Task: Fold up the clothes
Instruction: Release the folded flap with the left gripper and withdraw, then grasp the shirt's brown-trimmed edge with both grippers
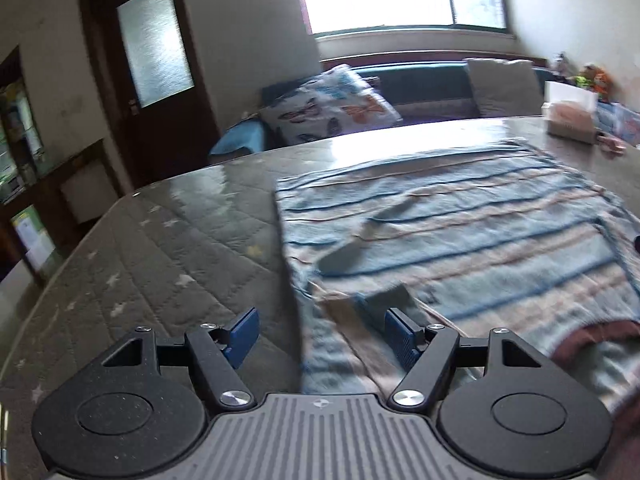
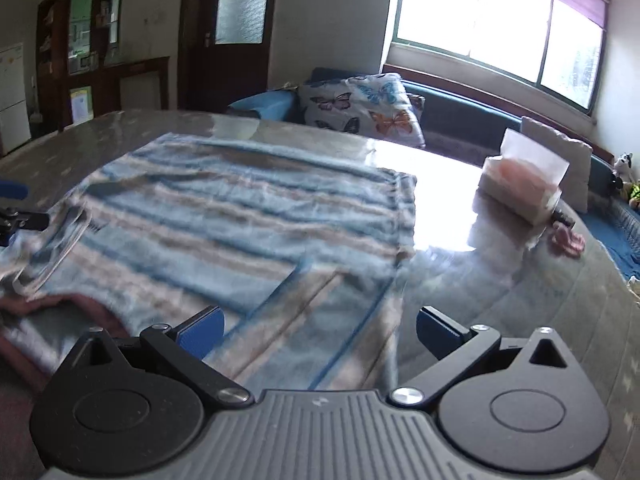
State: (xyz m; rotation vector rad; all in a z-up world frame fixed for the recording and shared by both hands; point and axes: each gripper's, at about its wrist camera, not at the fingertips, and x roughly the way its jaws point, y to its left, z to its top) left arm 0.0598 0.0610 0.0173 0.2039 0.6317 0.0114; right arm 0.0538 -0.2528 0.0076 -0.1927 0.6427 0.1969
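The striped garment lies spread flat on the grey quilted table. The left gripper stands open over its left edge, and the right gripper stands open over its right sleeve. A tissue box stands near; no writing can be read.

garment | blue-and-beige striped knit (maroon collar) | spread flat | sleeve folded inward

The striped sweater is motion-blurred, its collar end cut off by the frame's edge. Beyond the sweater, the box on the counter is too smeared to identify.
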